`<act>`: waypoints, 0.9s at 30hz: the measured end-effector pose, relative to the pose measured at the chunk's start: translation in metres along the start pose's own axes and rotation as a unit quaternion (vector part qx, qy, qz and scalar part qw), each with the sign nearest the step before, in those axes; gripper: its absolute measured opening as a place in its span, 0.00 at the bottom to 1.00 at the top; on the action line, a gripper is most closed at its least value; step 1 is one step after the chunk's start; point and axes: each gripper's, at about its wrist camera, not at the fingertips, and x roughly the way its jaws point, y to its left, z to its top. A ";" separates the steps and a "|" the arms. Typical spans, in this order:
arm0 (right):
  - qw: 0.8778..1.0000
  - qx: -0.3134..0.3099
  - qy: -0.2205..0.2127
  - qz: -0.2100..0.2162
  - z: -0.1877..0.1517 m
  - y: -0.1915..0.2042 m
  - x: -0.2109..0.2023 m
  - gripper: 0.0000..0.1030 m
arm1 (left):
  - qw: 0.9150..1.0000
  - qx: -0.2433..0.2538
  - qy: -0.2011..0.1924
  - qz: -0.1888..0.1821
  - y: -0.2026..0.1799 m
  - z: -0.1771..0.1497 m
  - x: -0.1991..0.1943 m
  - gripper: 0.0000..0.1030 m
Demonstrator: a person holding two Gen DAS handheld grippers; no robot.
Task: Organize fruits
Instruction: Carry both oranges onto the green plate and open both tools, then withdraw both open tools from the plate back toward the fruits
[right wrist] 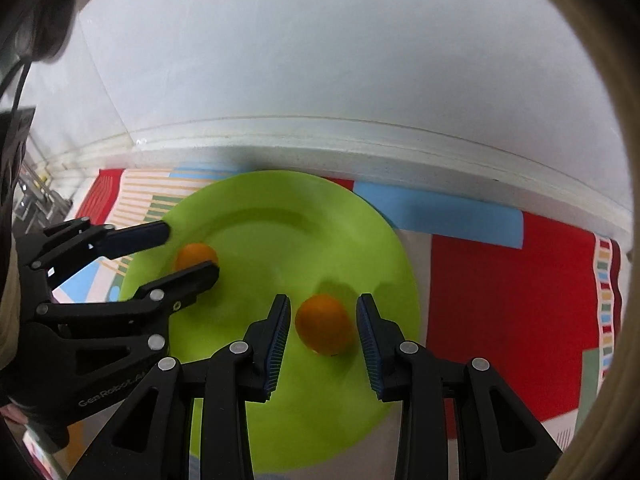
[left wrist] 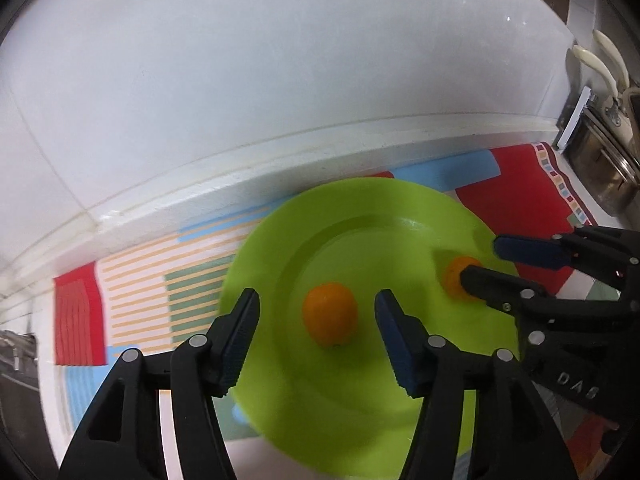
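A lime green plate (left wrist: 360, 400) lies on a colourful patterned mat; it also shows in the right wrist view (right wrist: 280, 208). Two oranges rest on it. My left gripper (left wrist: 318, 320) is open, its jaws on either side of one orange (left wrist: 330, 314) without touching it. My right gripper (right wrist: 322, 326) is open, its jaws on either side of the other orange (right wrist: 325, 325), with small gaps. Each gripper shows in the other's view: the right gripper (left wrist: 478, 260) around its orange (left wrist: 456, 276), the left gripper (right wrist: 192, 252) around its orange (right wrist: 196, 258).
The patterned mat (right wrist: 512, 300) lies on a white counter against a white wall (left wrist: 280, 80). Metal pots with cream handles (left wrist: 600, 152) stand at the far right of the left wrist view. A metal rack (right wrist: 36, 196) stands at the left edge of the right wrist view.
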 end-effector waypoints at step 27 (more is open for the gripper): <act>0.990 0.023 -0.135 -0.039 -0.102 0.056 -0.193 0.53 | 0.992 0.001 -0.123 0.021 -0.030 -0.090 -0.207 0.86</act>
